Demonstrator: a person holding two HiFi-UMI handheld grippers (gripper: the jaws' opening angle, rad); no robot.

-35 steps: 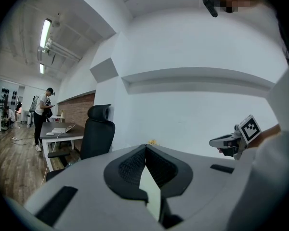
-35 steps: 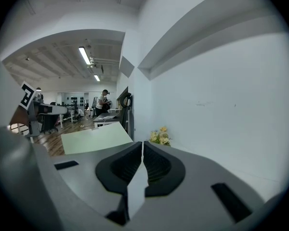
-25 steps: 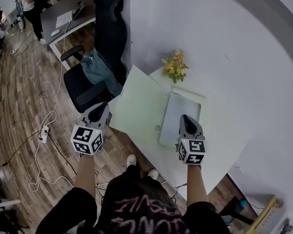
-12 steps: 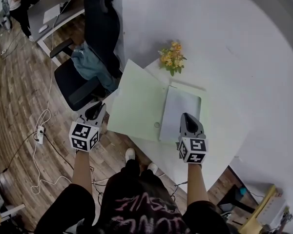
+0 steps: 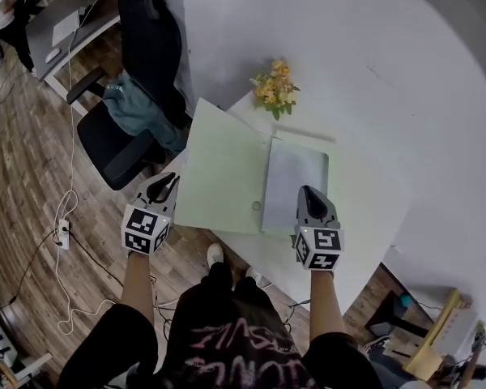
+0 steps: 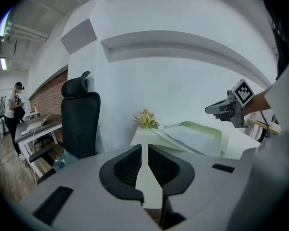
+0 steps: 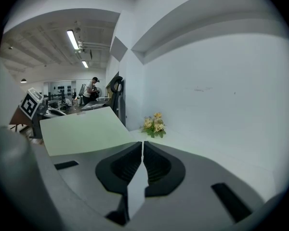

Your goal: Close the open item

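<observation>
Tabletop: white tabletop (image 5: pixel 364 209), set against a white wall, carrying the task's thing and a little decoration.
Chair: black high-backed office chair (image 5: pixel 138 47), off the tabletop's left end, with a teal cloth on the seat.
Open item: large, thin pale green folder (image 5: pixel 223 168), spread flat-open at mid-tabletop. Green left cover reaching toward, and seemingly past, the tabletop's left edge. White sheet (image 5: pixel 294 177) lying on the right half.
Handling (judged): light, thin and broad, so probably floppy rather than stiff. Smooth cover likely to slip under a push. Edges prone to creasing if pinched hard.
Where to take hold (judged): free outer edge of the green left cover, near its middle, then swung over the spine onto the white sheet. Overhanging edge looks the easiest place to get jaws above and below.
Left gripper: left gripper (image 5: pixel 164 186) just off the folder's near left corner and apart from it. Jaws drawn almost together, only a narrow slit between, holding nothing.
Right gripper: right gripper (image 5: pixel 311 201) at the near edge of the white sheet, contact not clear. Jaws likewise nearly closed, with nothing between.
Flowers: small bunch of yellow flowers (image 5: pixel 273 87) at the tabletop's far edge, just beyond the folder's far corner. Worth keeping clear of during the swing.
</observation>
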